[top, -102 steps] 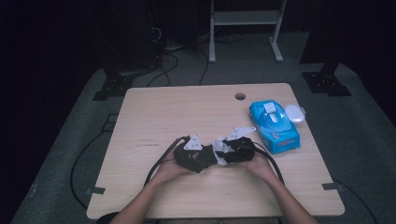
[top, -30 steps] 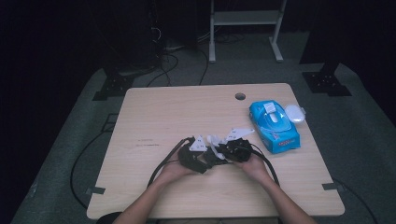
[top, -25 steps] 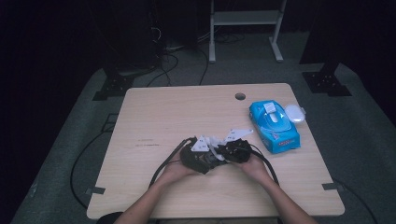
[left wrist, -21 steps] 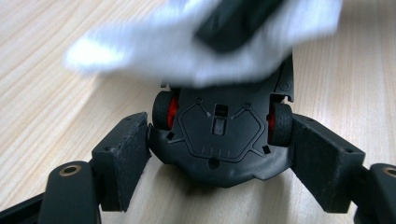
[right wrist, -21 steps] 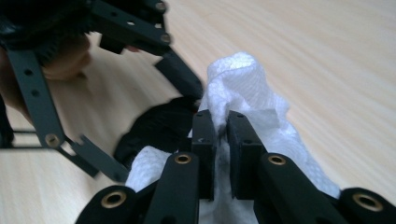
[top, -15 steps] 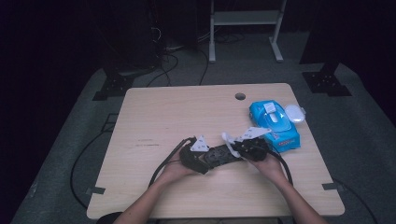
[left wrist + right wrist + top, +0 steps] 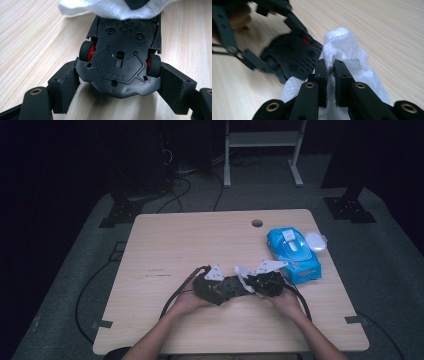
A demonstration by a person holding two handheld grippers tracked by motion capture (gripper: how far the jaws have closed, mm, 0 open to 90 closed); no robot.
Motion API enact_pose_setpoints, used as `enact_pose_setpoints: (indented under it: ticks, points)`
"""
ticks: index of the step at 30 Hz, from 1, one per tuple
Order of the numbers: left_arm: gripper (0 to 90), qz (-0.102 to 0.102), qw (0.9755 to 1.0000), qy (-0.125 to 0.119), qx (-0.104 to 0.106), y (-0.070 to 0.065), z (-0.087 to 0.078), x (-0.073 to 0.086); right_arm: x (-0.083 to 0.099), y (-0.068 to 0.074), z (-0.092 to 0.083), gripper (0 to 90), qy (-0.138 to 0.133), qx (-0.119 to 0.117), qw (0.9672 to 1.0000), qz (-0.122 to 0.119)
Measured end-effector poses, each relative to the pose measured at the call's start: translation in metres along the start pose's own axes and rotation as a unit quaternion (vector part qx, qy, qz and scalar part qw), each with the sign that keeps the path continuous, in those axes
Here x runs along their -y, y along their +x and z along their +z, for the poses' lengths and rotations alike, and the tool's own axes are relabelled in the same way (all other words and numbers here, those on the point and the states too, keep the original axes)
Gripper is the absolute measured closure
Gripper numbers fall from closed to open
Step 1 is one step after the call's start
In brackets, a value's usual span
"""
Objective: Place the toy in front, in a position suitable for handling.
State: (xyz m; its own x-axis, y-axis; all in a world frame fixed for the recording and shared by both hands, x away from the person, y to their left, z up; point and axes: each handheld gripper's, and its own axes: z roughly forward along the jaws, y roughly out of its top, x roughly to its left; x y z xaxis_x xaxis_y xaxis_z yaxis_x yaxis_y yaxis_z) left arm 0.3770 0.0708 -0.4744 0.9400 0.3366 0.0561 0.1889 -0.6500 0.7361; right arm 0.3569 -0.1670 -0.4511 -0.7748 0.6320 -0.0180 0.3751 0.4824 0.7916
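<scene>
On the pale wooden table [image 7: 165, 240] I see a blue rectangular pack of wet wipes [image 7: 293, 253] off to the right, its white oval lid [image 7: 315, 241] flipped open beside it, and a small round hole [image 7: 257, 223] in the tabletop farther back. Nothing lies between my grippers and the pack.

My left gripper [image 7: 117, 82] has its jaws spread wide and clamped on the flanks of a black plastic toy car [image 7: 120, 60], which is upside down just above the table near its front middle; its moulded underside faces me, with red-hubbed rubber wheels [image 7: 86, 51] showing. My right gripper [image 7: 329, 72] has its jaws nearly together, pinching a crumpled white textured wipe [image 7: 342, 47] that rests against the far end of the car's underside.
</scene>
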Motion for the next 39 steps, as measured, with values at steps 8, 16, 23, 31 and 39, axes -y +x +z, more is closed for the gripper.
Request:
enact_pose_setpoints:
  ticks: [8,16,23,31,39]
  points:
    - [24.3,0.004,1.0000,-0.002,0.001,-0.001,-0.003,0.000,0.004,-0.008,-0.009,81.3,0.005,0.017,0.9998,0.011]
    - [21.3,-0.011,0.9997,-0.017,0.015,0.001,-0.004,0.001,0.007,-0.008,-0.006,81.8,-0.001,0.016,0.9998,0.011]
    - [19.2,-0.003,1.0000,-0.005,0.007,-0.001,-0.001,-0.001,-0.001,0.001,0.005,82.2,-0.004,-0.003,0.9999,-0.016]
    - [23.5,-0.001,0.9999,0.012,-0.008,-0.001,-0.004,0.003,-0.007,0.014,0.008,81.8,-0.001,-0.030,0.9992,-0.028]
    - [23.6,0.000,0.9998,0.007,-0.019,-0.001,-0.006,0.002,0.017,-0.016,-0.020,81.9,0.003,0.024,0.9992,0.032]
